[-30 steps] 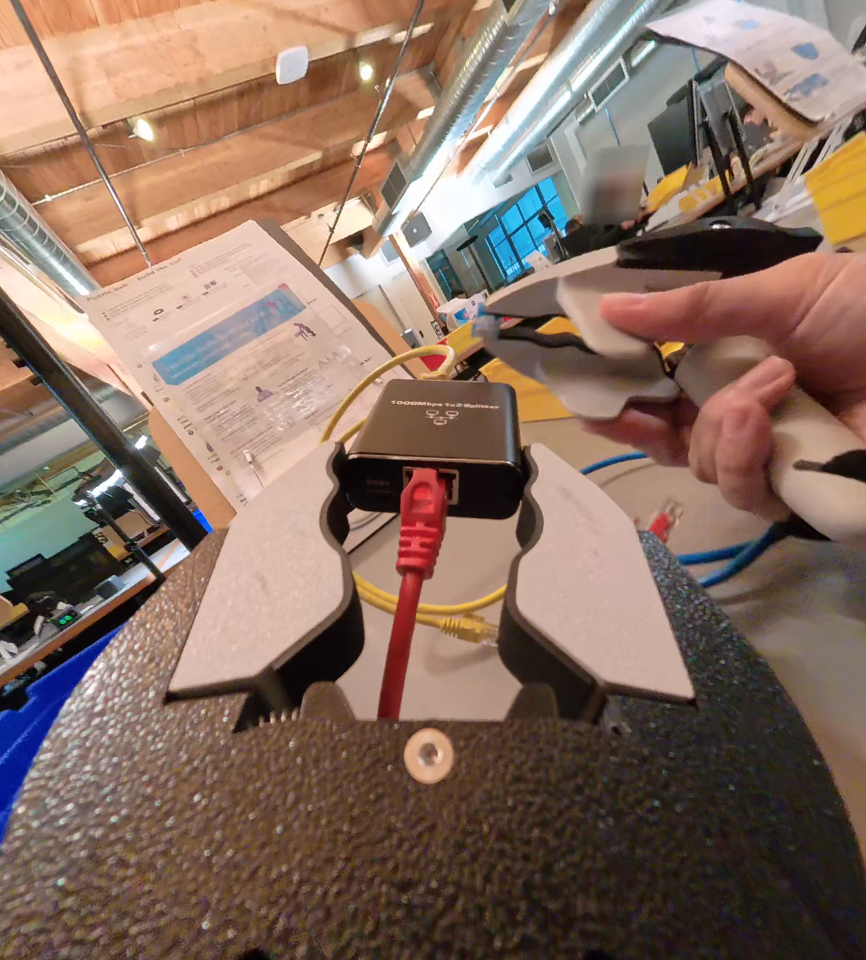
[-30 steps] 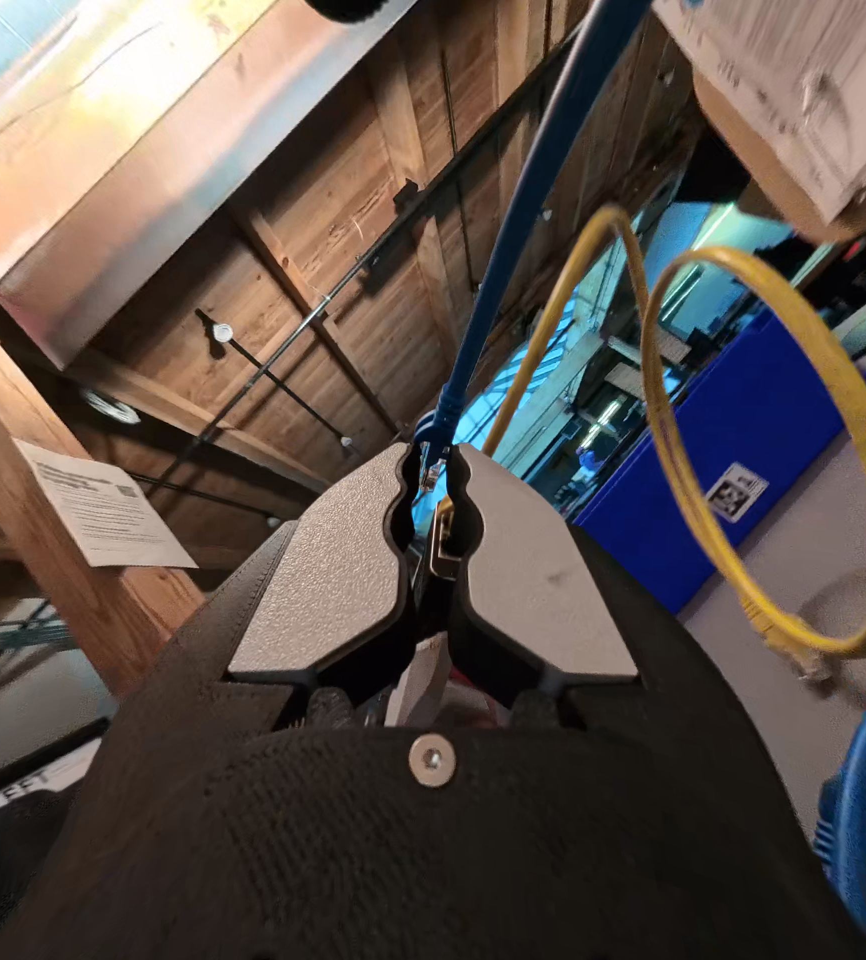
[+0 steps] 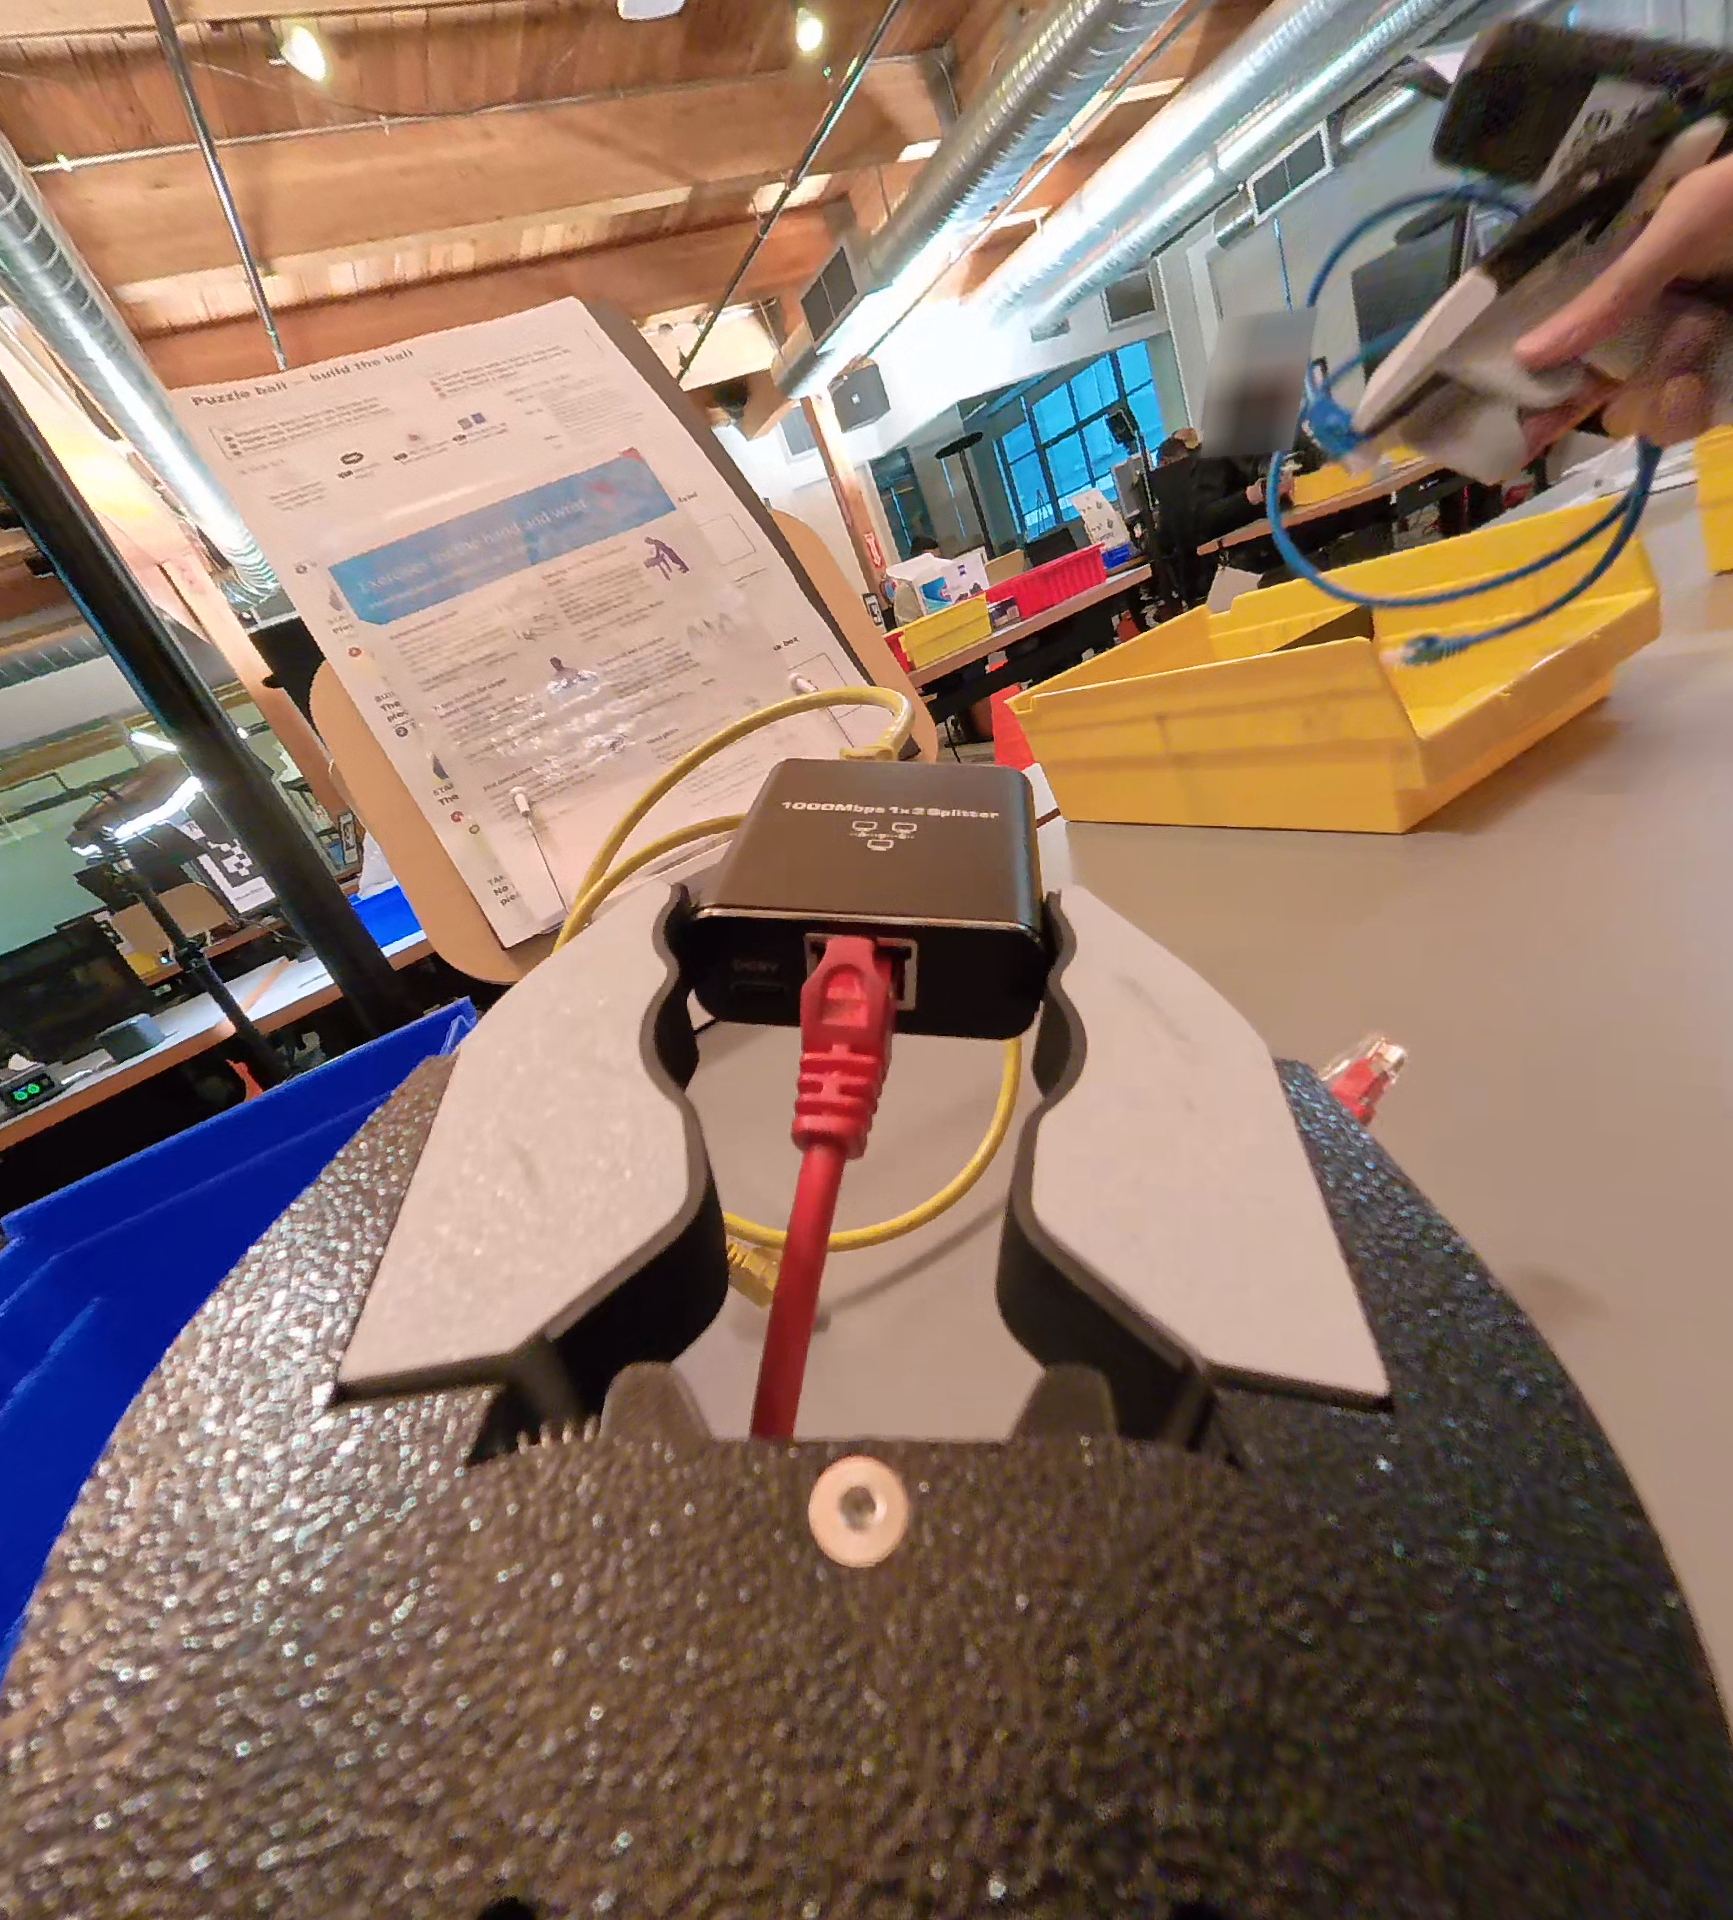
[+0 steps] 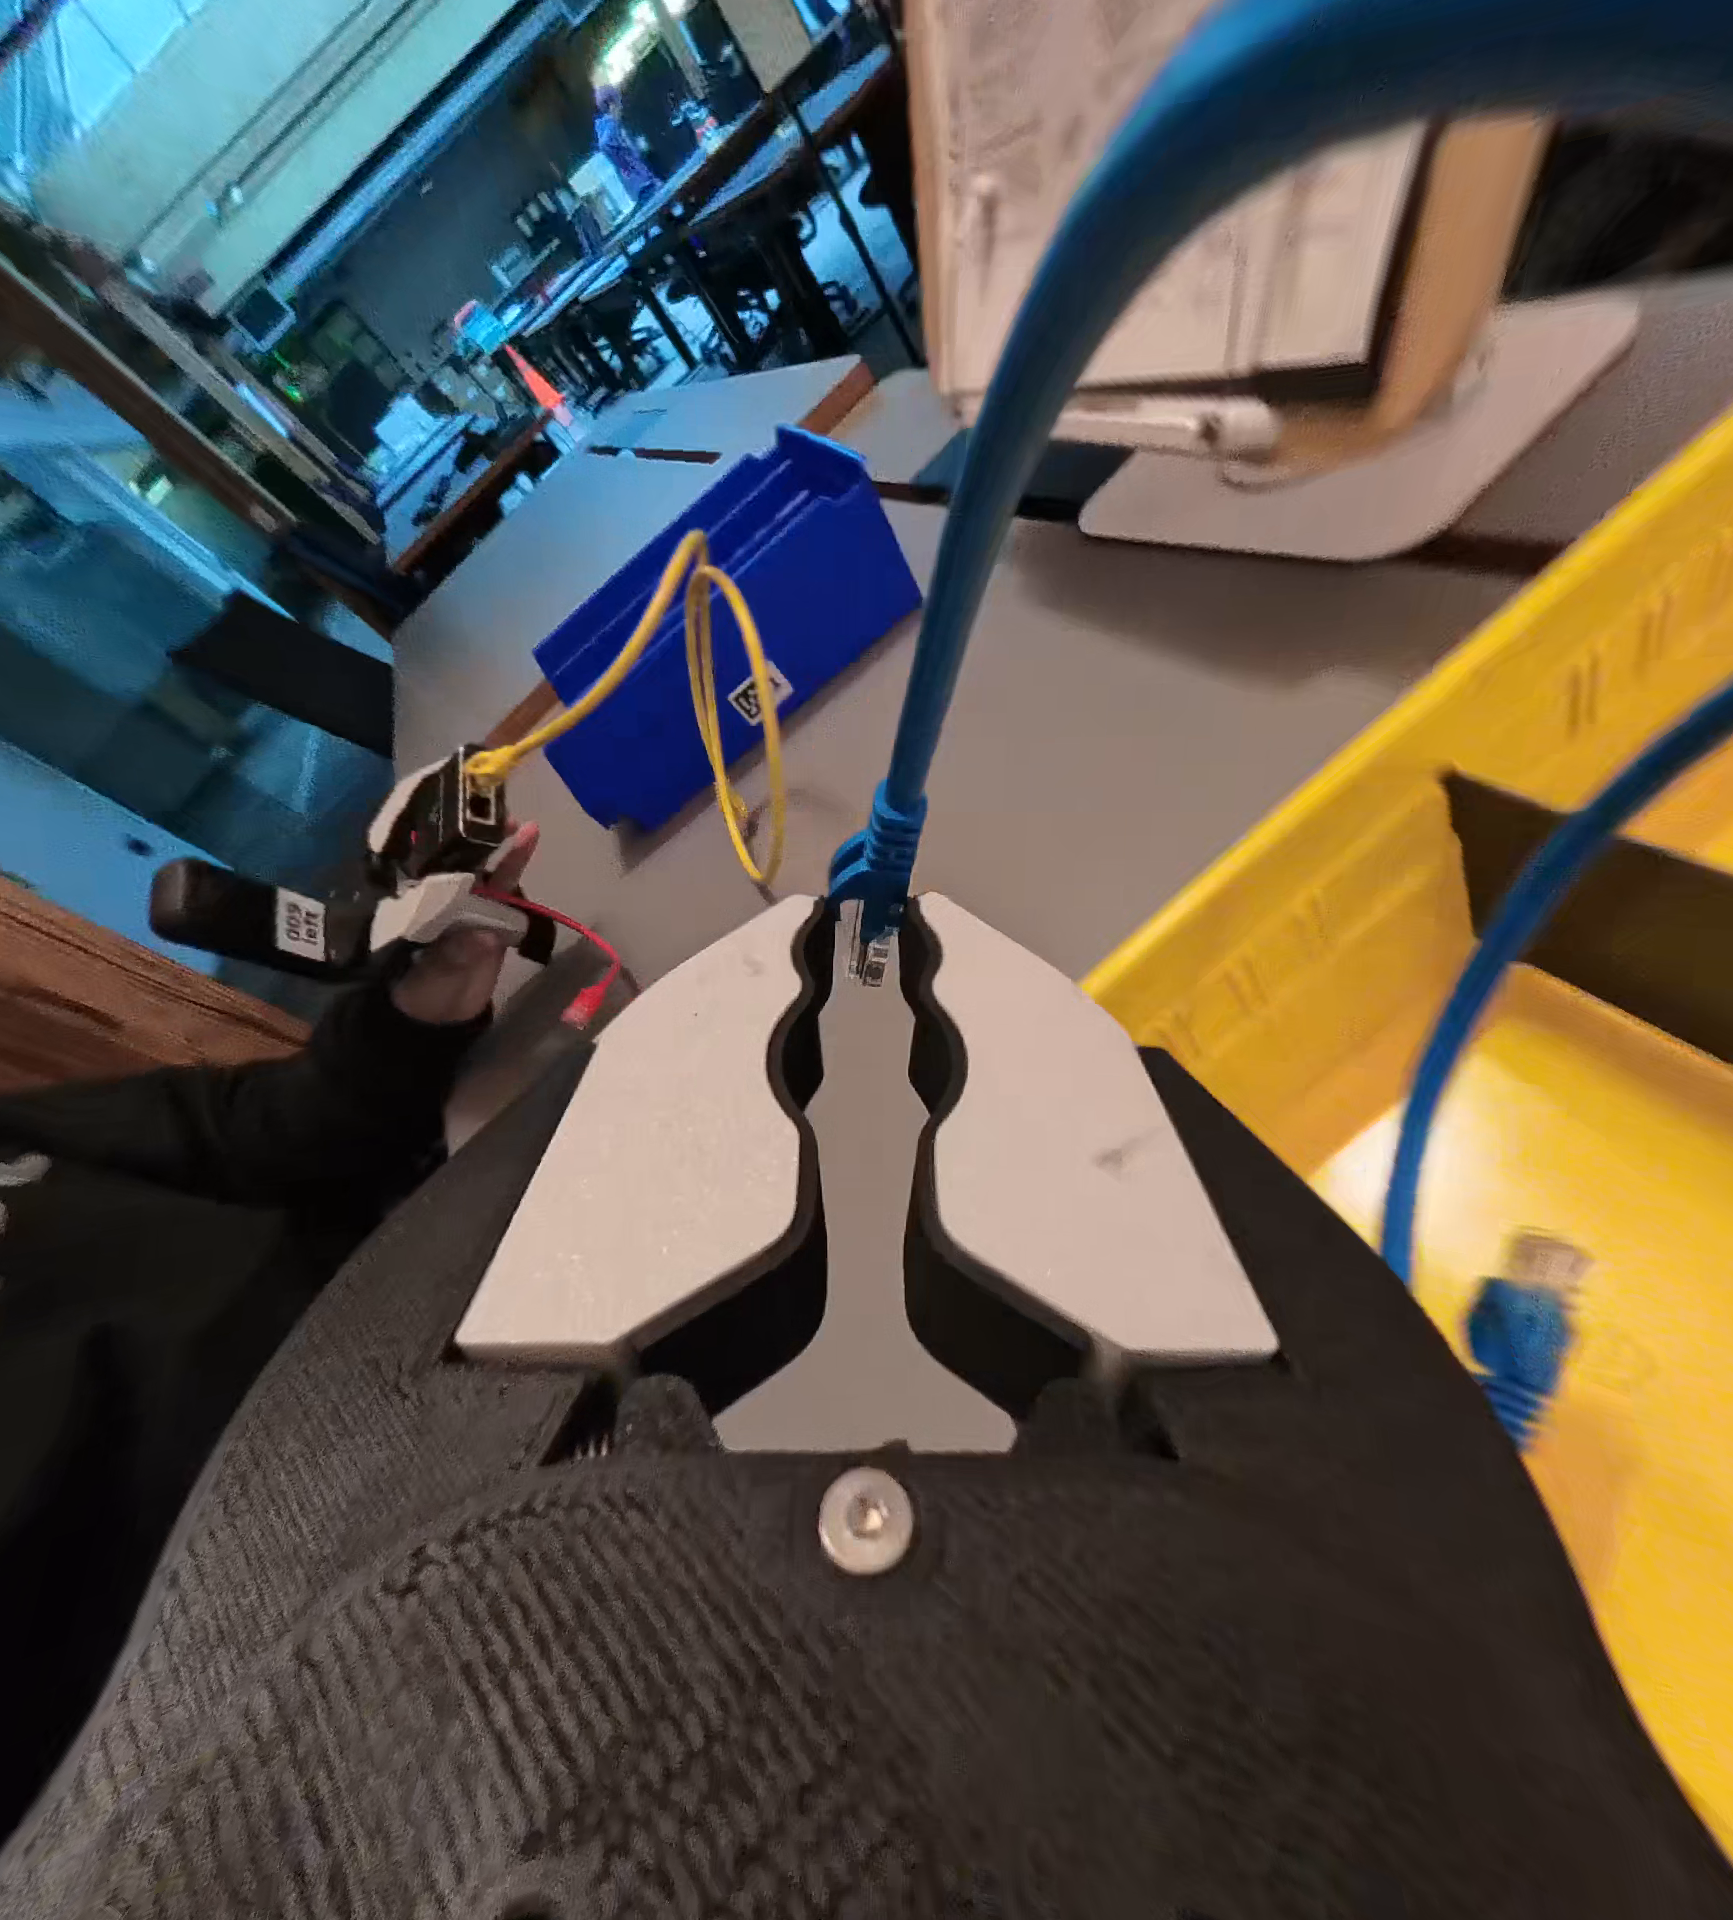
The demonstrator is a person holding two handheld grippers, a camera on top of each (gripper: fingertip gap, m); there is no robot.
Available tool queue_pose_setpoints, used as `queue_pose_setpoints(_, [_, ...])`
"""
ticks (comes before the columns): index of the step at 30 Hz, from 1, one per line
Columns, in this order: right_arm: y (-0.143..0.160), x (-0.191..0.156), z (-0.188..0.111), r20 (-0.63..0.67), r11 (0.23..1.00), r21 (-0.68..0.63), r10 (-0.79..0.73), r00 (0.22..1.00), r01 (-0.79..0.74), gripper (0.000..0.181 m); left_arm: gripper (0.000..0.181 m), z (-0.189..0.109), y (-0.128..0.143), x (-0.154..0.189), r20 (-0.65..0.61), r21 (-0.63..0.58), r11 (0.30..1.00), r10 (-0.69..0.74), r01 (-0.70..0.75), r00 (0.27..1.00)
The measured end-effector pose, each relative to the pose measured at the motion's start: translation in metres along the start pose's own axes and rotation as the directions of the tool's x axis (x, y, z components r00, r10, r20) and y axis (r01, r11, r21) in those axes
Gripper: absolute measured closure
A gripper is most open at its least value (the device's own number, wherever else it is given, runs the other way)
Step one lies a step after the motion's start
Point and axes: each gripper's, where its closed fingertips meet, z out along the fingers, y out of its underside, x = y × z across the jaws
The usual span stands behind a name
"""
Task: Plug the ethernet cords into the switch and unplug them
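Left wrist view shows the left gripper (image 3: 862,971) clamped on the sides of the black switch (image 3: 877,883), its jaws spread only as wide as the switch body, with the switch held out ahead of the fingertips above the grey table (image 3: 1464,987). A red cord (image 3: 831,1101) is plugged into the port facing back between the jaws and runs toward the gripper body; a yellow cord (image 3: 696,810) leaves the far side of the switch and loops under it. Off to the right and higher, the right gripper (image 4: 867,940) is nearly closed, pinching the clear plug of the blue cord (image 4: 955,582) at its very tips, the cord arching up and over toward the yellow bin (image 4: 1464,1039) beside it, where its other plug dangles. The step in hand looks like carrying the blue cord clear of the switch, or bringing it to a free port; I cannot tell which. Either way, it should go best if the plug stays squarely pinched, the loop is kept from snagging the bin wall, and the left gripper holds the switch level and firm so the red and yellow cords are not tugged.
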Motion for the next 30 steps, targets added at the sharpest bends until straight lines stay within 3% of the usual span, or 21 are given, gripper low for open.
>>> queue_pose_setpoints(3, [0.005,0.024,0.0,0.008,0.999,0.008,0.051,0.999,-0.051,0.169,0.118,0.0,0.002,0.0,-0.002,-0.005,1.0,-0.008,0.008,1.0])
queue_pose_setpoints(9, [0.032,0.056,0.006,-0.055,0.99,-0.136,0.036,0.998,-0.043,0.169,0.118,0.002,0.006,0.007,-0.024,-0.018,1.0,-0.016,0.015,1.0])
queue_pose_setpoints(14, [0.071,0.099,-0.008,-0.32,0.903,-0.424,-0.082,0.944,-0.065,0.168,0.119,0.003,0.009,0.012,-0.042,-0.024,1.0,-0.02,0.019,0.999])
queue_pose_setpoints(16, [0.08,0.105,-0.012,-0.368,0.879,-0.465,-0.081,0.926,-0.108,0.166,0.119,0.003,0.009,0.013,-0.045,-0.025,0.999,-0.022,0.021,0.999])
queue_pose_setpoints(18, [0.078,0.112,-0.015,-0.417,0.887,-0.452,-0.118,0.901,-0.093,0.144,0.119,0.003,0.01,0.013,-0.05,-0.027,0.999,-0.024,0.023,0.998])
queue_pose_setpoints(21, [0.065,0.115,-0.02,-0.488,0.924,-0.369,-0.103,0.867,-0.097,0.126,0.119,0.003,0.01,0.014,-0.052,-0.028,0.999,-0.026,0.025,0.998])
queue_pose_setpoints(24, [0.054,0.094,-0.015,-0.488,0.961,-0.256,-0.037,0.872,-0.102,0.119,0.119,0.003,0.01,0.015,-0.058,-0.027,0.999,-0.029,0.027,0.998])
queue_pose_setpoints(26, [0.047,0.053,0.004,-0.407,0.99,-0.133,-0.003,0.913,-0.056,0.12,0.119,0.004,0.01,0.017,-0.073,-0.026,0.999,-0.03,0.029,0.997])
queue_pose_setpoints(30, [0.067,-0.073,0.078,-0.03,0.997,0.072,0.004,1.0,-0.002,0.119,0.119,0.004,0.008,0.03,-0.135,-0.002,1.0,-0.025,0.025,0.99])
